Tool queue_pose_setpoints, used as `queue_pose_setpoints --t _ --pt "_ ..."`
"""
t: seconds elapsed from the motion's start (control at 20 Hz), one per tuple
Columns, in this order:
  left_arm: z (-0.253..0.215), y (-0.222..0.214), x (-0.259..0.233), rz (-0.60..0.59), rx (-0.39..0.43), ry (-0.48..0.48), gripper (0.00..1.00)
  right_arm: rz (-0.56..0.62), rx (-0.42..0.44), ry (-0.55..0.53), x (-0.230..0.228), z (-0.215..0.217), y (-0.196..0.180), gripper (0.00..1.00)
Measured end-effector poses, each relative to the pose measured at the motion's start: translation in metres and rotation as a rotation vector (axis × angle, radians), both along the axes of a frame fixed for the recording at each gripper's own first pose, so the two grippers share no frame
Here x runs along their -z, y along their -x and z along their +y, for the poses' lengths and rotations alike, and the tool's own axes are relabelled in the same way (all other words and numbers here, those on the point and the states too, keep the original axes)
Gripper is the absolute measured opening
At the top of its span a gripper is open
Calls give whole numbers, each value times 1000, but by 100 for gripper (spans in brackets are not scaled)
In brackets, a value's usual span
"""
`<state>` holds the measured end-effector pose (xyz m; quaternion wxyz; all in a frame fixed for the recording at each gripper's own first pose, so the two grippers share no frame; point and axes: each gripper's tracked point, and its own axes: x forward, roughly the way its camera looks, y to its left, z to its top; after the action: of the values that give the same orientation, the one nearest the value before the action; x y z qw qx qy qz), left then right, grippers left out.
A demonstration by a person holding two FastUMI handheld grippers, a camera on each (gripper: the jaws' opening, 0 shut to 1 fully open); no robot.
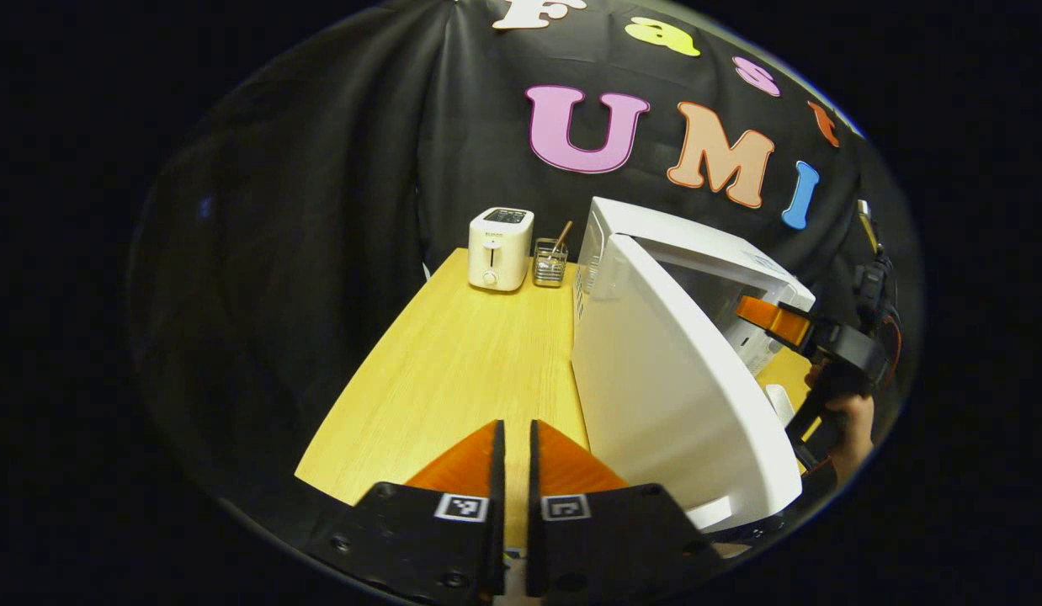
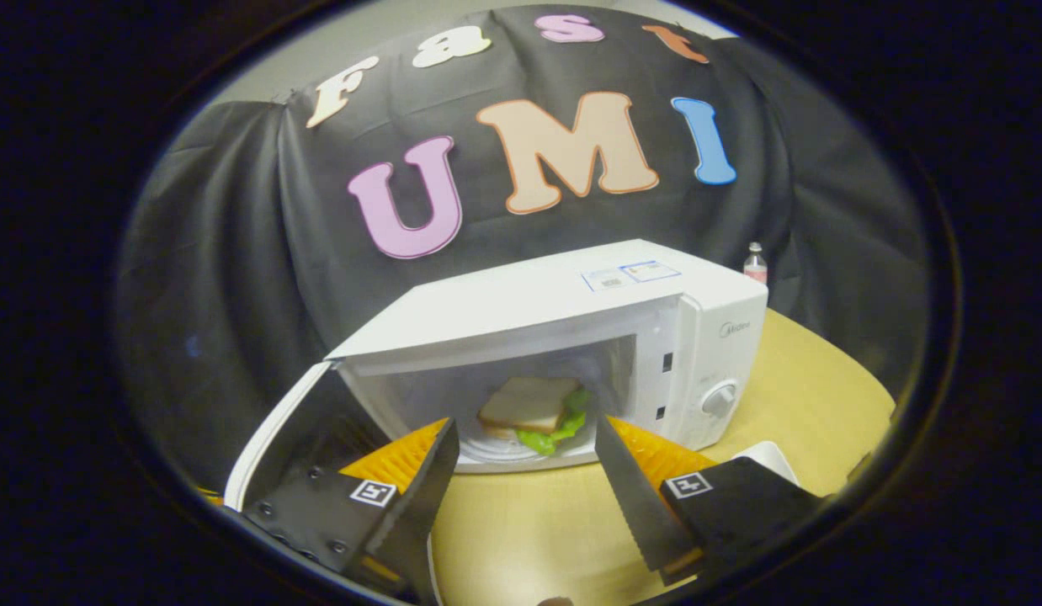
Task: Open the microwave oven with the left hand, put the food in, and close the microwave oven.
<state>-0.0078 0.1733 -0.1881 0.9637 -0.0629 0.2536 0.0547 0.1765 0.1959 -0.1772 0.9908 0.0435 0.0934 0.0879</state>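
Left gripper point(image 1: 514, 438) closed, empty | right gripper point(image 2: 525, 438) open | sandwich point(image 2: 534, 404) apparently inside microwave point(image 2: 571, 295) | wooden table point(image 1: 454, 370)

A white toaster point(image 1: 501, 248) and wire utensil holder point(image 1: 550, 262) stand together on the wooden table point(image 1: 454, 370); a small bottle point(image 2: 755, 262) stands farther back.

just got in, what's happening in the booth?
The microwave door is open and the sandwich already sits inside. The right gripper is open, empty, in front of the opening. The left gripper is nearly closed, empty, over the table beside the door. Closing remains.
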Motion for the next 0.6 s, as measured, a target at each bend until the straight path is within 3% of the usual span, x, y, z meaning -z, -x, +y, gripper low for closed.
queue_pose_setpoints --t 0.1,0.15,0.2,0.6 --pt "-1 2 1 12 -3 -8 1 -4 1 19 -10 -6 19 91" --pt "-2 2 -1 10 -2 -22 1 -5 -7 18 -16 -5 29 99" --pt "-4 2 -2 7 5 -35 1 -10 -7 15 -22 -6 38 91" --pt "-30 8 -5 3 88 -44 0 -51 76 9 -60 -61 86 91"
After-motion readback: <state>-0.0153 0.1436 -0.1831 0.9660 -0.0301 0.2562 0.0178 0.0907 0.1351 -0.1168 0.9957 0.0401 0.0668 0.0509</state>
